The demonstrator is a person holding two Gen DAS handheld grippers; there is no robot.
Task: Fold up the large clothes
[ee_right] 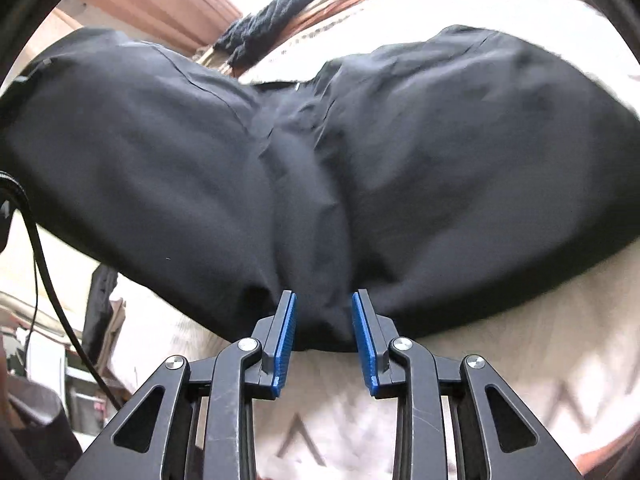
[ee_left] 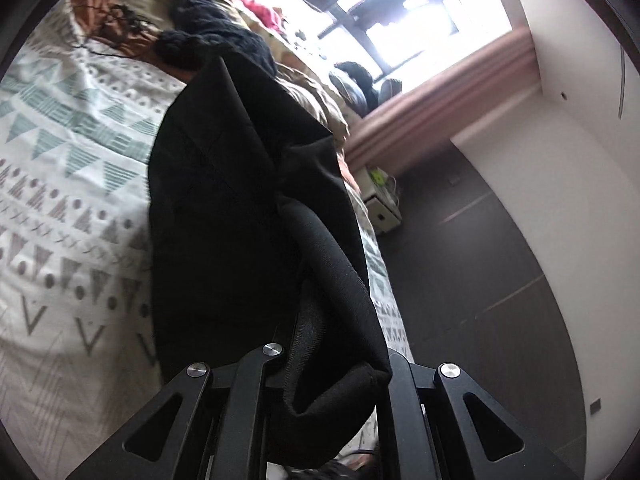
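Left wrist view: the left gripper (ee_left: 320,360) is clenched on a fold of the large black fabric garment (ee_left: 240,208), which hangs over the white patterned bedspread (ee_left: 68,200); only here appear a window (ee_left: 384,12) and dark floor (ee_left: 492,280). Right wrist view: the right gripper (ee_right: 324,316), its blue ribbed pads (ee_right: 286,336) part-closed, grasps the garment's bunched edge (ee_right: 320,184); a black cable (ee_right: 48,280) shows only here.

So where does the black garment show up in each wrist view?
Left wrist: the black garment fills the centre, draped from the left tongs, which are shut on it.
Right wrist: it spans the whole width of the upper half, its near edge bunched between the right tongs.
Shared landmark: the dark knit lying on the patterned bedspread beyond the garment.
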